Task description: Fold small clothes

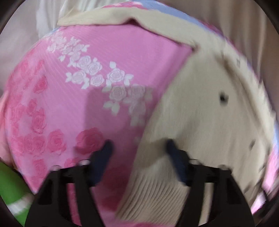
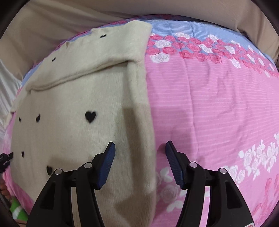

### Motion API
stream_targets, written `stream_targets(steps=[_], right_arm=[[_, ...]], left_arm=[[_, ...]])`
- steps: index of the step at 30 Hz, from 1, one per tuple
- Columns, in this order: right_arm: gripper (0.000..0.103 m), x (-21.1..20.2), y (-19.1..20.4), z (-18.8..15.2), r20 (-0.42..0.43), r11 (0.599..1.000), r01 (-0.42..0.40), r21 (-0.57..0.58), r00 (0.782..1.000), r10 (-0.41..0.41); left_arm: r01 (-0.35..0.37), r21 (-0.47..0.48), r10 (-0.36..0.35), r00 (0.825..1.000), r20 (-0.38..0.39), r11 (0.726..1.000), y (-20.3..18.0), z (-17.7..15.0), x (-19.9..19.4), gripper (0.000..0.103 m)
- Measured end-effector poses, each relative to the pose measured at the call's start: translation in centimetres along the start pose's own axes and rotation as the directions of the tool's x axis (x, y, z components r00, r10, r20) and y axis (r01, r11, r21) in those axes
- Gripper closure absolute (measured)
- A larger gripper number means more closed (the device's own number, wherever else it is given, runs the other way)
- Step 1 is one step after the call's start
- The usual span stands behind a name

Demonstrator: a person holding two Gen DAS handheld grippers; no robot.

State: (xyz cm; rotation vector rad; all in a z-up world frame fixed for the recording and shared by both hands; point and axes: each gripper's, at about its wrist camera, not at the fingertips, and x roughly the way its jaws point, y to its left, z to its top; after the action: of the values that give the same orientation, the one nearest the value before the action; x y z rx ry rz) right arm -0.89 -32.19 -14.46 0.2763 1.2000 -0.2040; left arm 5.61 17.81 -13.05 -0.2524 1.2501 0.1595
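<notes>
A cream fleece garment with small black hearts (image 2: 78,108) lies flat on a pink rose-print quilt (image 2: 209,104), a sleeve folded across its upper part. My right gripper (image 2: 140,148) is open, its jaws straddling the garment's right edge low down, nothing between the pads. In the left wrist view, which is blurred, the same garment (image 1: 200,113) lies to the right on the quilt (image 1: 95,108). My left gripper (image 1: 138,146) is open over the garment's left edge near its ribbed hem, holding nothing.
A beige sheet (image 2: 69,14) lies beyond the quilt's far edge. White fabric (image 1: 47,21) shows at the top left of the left wrist view. A green and white object (image 1: 12,192) sits at the lower left, also in the right wrist view (image 2: 17,211).
</notes>
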Motion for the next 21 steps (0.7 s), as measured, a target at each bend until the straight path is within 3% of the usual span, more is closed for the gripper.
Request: stream_targets(steps=[1,2,5,6,8,11,13,15,17,19,20,21], right_arm=[[0.066,0.0,0.3,-0.1,0.000,1.000,0.000,-0.021,1.000,0.000],[0.069,-0.1,0.6,-0.1,-0.005,0.999,-0.006,-0.032,1.000,0.006],[0.071,-0.5,0.5,0.1,-0.004,0.999,0.035,-0.040,0.999,-0.035],[0.071,-0.7,0.4,0.4,0.006,0.998,0.054,-0.033,0.999,-0.053],[0.067,-1.6,0.1,1.6,0.055,0.998,0.069,-0.005,0.996,-0.069],[0.053,-2.0,0.3,4.3,0.116,0.998,0.066,-0.001,0.991,-0.066],[0.052,-1.2,0.9,6.2,0.128,0.998,0.065,-0.020,0.990,-0.062],[0.052,0.3,1.3,7.7,0.120,0.996,0.076,-0.039,0.990,-0.071],[0.052,1.8,1.7,9.0,0.113,0.995,0.086,-0.050,0.990,-0.080],[0.052,3.2,2.0,10.0,0.105,0.994,0.092,-0.059,0.991,-0.085],[0.052,3.7,2.1,10.4,0.105,0.993,0.100,-0.062,0.990,-0.093],[0.052,4.2,2.1,10.7,0.108,0.992,0.109,-0.063,0.989,-0.101]], left_arm=[[0.014,0.045,-0.012,0.999,-0.029,0.999,-0.5,-0.2,-0.3,0.097],[0.045,0.063,-0.040,0.996,-0.083,0.997,-0.6,-0.3,-0.3,0.097],[-0.050,0.076,0.062,0.983,-0.173,0.996,0.6,-0.3,-0.5,0.096],[-0.070,0.060,0.079,0.981,-0.178,0.996,0.9,0.2,-0.9,0.096],[-0.024,0.050,0.030,0.993,-0.116,0.998,-0.5,1.9,-2.7,0.096],[0.089,0.122,-0.094,0.995,0.035,0.989,-6.5,5.7,-5.3,0.085],[0.189,0.114,-0.197,0.978,0.062,0.975,-9.8,7.9,-5.1,0.041],[0.278,0.054,-0.281,0.957,0.072,0.959,-13.6,10.6,-3.0,0.037],[0.353,-0.001,-0.353,0.935,0.034,0.936,-16.7,13.2,0.1,0.031],[0.339,-0.082,-0.341,0.940,-0.010,0.937,-17.5,14.7,3.1,0.030],[0.347,-0.155,-0.357,0.933,-0.046,0.925,-17.9,15.8,5.5,0.031],[0.340,-0.215,-0.359,0.932,-0.054,0.916,-18.2,15.9,6.5,0.041]])
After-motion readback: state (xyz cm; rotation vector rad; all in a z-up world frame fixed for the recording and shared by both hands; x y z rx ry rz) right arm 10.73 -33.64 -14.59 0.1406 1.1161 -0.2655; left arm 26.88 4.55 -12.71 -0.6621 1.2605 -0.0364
